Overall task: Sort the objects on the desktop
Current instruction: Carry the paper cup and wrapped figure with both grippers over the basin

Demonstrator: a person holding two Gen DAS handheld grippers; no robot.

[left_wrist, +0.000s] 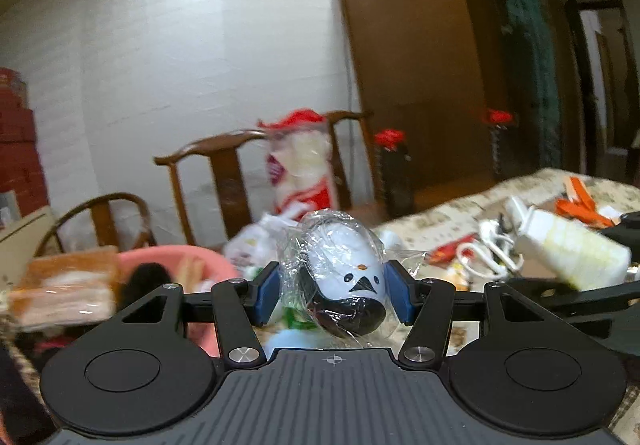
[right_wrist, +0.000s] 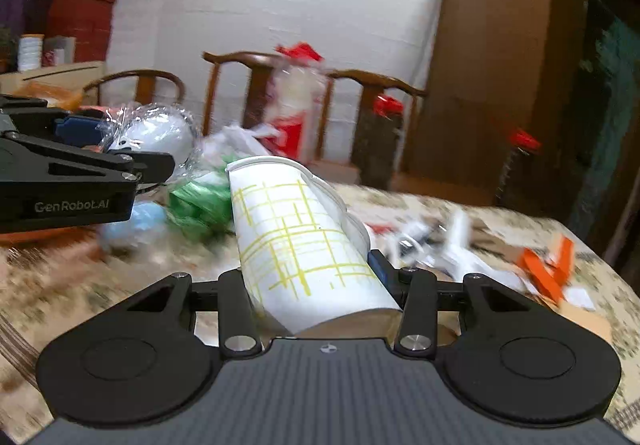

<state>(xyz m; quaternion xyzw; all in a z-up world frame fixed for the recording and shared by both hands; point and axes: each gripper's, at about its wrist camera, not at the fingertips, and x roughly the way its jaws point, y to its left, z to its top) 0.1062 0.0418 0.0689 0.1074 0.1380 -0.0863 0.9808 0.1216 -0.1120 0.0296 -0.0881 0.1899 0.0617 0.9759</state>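
My left gripper (left_wrist: 334, 285) is shut on a plastic-wrapped penguin toy (left_wrist: 344, 273), white with a black base, held above the table. The toy also shows in the right wrist view (right_wrist: 154, 133), with the left gripper (right_wrist: 116, 161) at the left edge. My right gripper (right_wrist: 312, 277) is shut on a white cup with yellow grid lines (right_wrist: 300, 241), tilted with its rim to the upper left. The cup shows in the left wrist view (left_wrist: 568, 249) at the right. A pink basin (left_wrist: 208, 269) holding items sits at the left.
The patterned tablecloth (right_wrist: 500, 213) carries white cables (left_wrist: 488, 249), orange pieces (right_wrist: 548, 269), a green bag (right_wrist: 200, 201) and a pale blue object (right_wrist: 136, 221). A packaged bread (left_wrist: 68, 289) lies beside the basin. Wooden chairs (right_wrist: 256, 85) stand behind the table.
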